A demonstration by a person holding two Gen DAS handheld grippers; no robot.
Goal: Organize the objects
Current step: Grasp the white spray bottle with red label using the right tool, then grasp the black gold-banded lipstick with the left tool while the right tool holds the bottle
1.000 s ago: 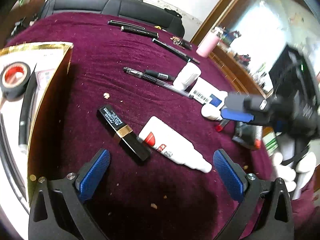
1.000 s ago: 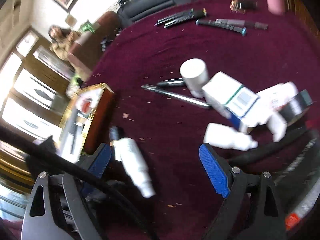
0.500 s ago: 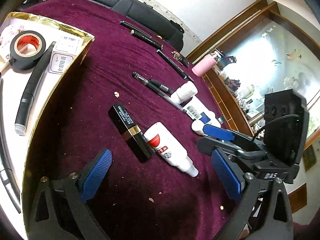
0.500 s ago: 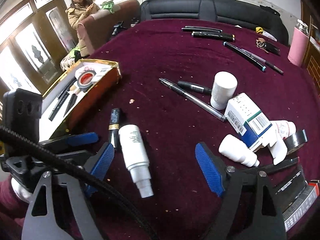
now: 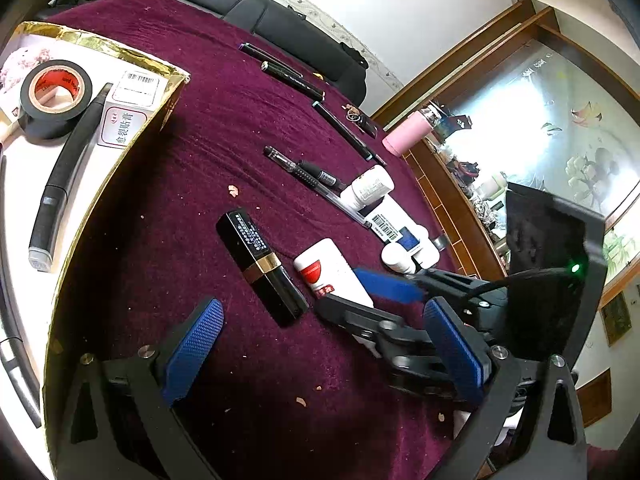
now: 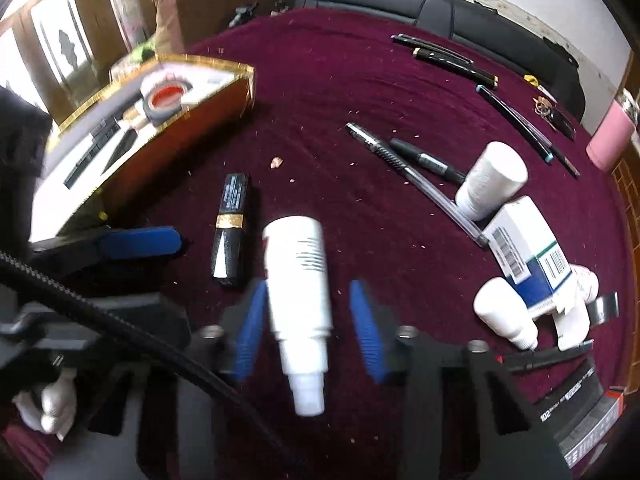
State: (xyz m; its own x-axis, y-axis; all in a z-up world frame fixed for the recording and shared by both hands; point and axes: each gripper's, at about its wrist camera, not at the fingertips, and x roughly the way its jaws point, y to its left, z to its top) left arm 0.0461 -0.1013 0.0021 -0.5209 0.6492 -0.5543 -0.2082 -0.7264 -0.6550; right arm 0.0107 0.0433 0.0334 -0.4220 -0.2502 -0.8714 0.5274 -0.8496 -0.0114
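Note:
A white spray bottle [image 6: 298, 276] with a red mark lies on the maroon cloth, nozzle toward the right wrist camera. My right gripper [image 6: 306, 320] straddles its lower body, and its jaws are closing. A narrow gap still shows at the right pad. In the left wrist view the same gripper [image 5: 376, 292] reaches over the bottle [image 5: 328, 268]. My left gripper [image 5: 322, 344] hangs open above bare cloth, close to a black and gold lipstick tube [image 5: 260, 264]. A gold-edged box [image 5: 120, 168] at the left holds a roll of black tape [image 5: 54, 96] and dark sticks.
Pens [image 6: 404, 160], an upright white pill bottle [image 6: 490, 180], a blue and white carton [image 6: 528, 252] and a small dropper bottle [image 6: 502, 312] crowd the right side. More pens [image 6: 444, 56] and a pink flask [image 6: 608, 140] lie far back. A black sofa borders the table.
My right gripper swung over the spray bottle, came down around it and narrowed its jaws. The left gripper rolled and shifted slightly at first, then stayed open and still.

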